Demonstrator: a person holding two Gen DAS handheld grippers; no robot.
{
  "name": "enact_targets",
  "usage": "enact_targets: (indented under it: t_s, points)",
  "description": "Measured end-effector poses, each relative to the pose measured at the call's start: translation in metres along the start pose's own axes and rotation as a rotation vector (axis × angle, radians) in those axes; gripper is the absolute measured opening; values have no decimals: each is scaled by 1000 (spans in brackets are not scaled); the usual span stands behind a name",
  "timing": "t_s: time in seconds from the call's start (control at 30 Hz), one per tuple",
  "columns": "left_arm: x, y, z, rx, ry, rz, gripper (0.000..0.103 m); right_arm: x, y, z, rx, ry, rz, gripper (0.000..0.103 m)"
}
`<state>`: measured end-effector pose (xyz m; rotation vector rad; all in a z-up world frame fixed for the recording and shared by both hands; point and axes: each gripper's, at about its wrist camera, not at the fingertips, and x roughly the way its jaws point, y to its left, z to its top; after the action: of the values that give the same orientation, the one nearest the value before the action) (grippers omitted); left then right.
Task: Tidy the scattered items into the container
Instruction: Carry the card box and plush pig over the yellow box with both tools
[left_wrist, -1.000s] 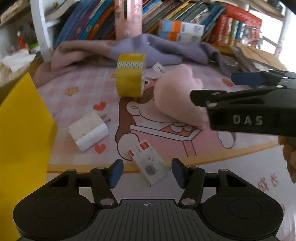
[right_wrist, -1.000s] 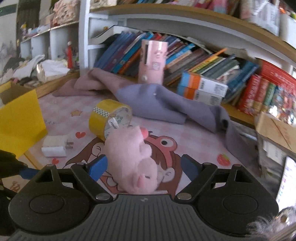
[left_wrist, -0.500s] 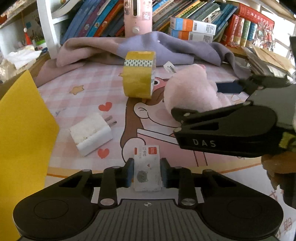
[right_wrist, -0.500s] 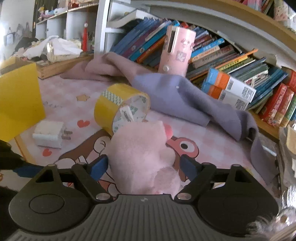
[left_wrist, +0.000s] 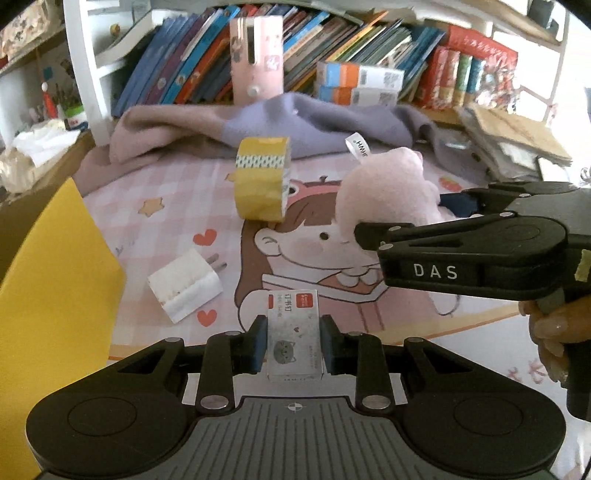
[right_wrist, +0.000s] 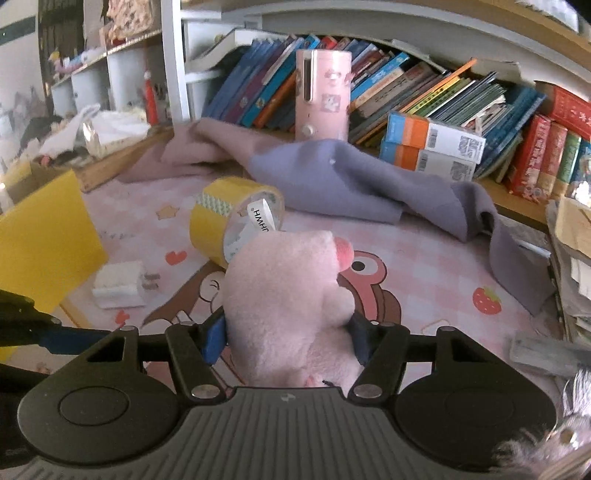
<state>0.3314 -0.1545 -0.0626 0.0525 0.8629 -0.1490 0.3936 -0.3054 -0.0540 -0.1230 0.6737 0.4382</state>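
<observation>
Scattered items: four lie on or above the pink cartoon mat, with the yellow container at the mat's left edge.
Staple box: small white box with a red label and a cat drawing, at the near edge of the mat, clamped on both sides between the left gripper pads.
Left gripper jaws: drawn together on the staple box, pads pressed flat against its long sides.
Pink plush toy: right of centre on the mat, white tag sticking up from its far side.
Right gripper: astride the plush; its jaws are closing, with the blue pads dug into the fur on both sides.
Person's hand: wrapped around the right gripper's handle at the right edge of the left wrist view.
Yellow tape roll: standing on its edge, far centre of the mat, just beyond the plush.
White charger plug: lying on the mat, left of centre, prongs pointing right, near the container.
Purple cloth: bunched along the far edge of the mat, in front of the bookshelf.
</observation>
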Motion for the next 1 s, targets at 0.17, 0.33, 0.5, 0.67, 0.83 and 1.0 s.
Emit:
enact_targets:
  t_s: [0.17, 0.33, 0.5, 0.67, 0.83, 1.0]
  points:
    - [-30, -1, -3, 9, -50, -44, 28, -31, 6, 1, 0, -42, 23, 62]
    - [-62, 3, -4, 6, -91, -91, 28, -68, 16, -3, 6, -70, 29, 62]
    - [-91, 11, -7, 6, -127, -143, 28, -102, 28, -11, -2, -83, 17, 62]
    - [-114, 21, -17, 21, -148, -196, 28, -130, 43, -20, 13, -84, -19, 62]
    - [-135, 36, -28, 20, -165, -243, 28, -155, 66, -31, 59, -76, -53, 62]
    - [-154, 53, -42, 38, -190, -282, 28, -169, 97, -36, 69, -75, -82, 62]
